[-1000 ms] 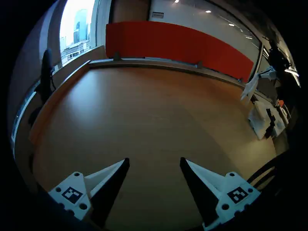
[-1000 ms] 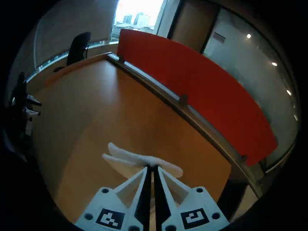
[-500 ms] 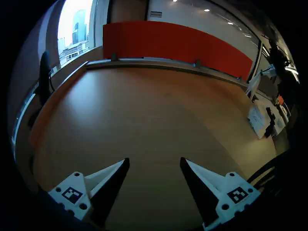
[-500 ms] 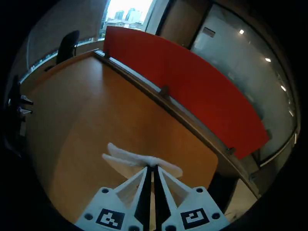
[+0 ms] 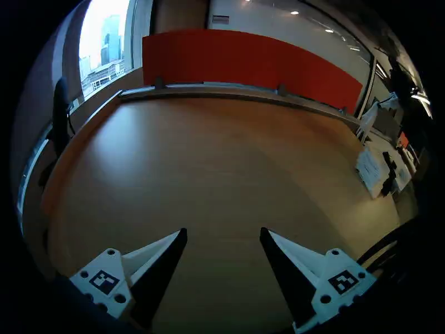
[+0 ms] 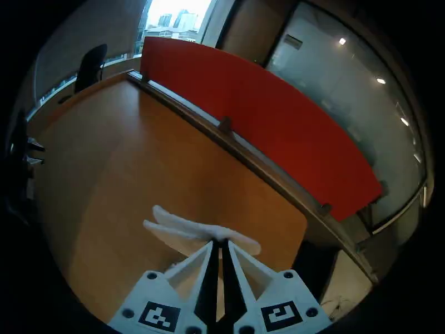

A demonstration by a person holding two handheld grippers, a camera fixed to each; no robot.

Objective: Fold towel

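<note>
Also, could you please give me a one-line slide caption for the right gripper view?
Right gripper shut on a white towel, over a wooden desk beside a red divider.

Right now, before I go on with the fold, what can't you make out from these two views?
- Right gripper view: the towel is mostly hidden behind the right hand-held gripper, which is shut on it. How far it is folded, and whether it touches the table, is unclear.
- Left gripper view: the white items at the far right are too small and warped to identify.
</note>
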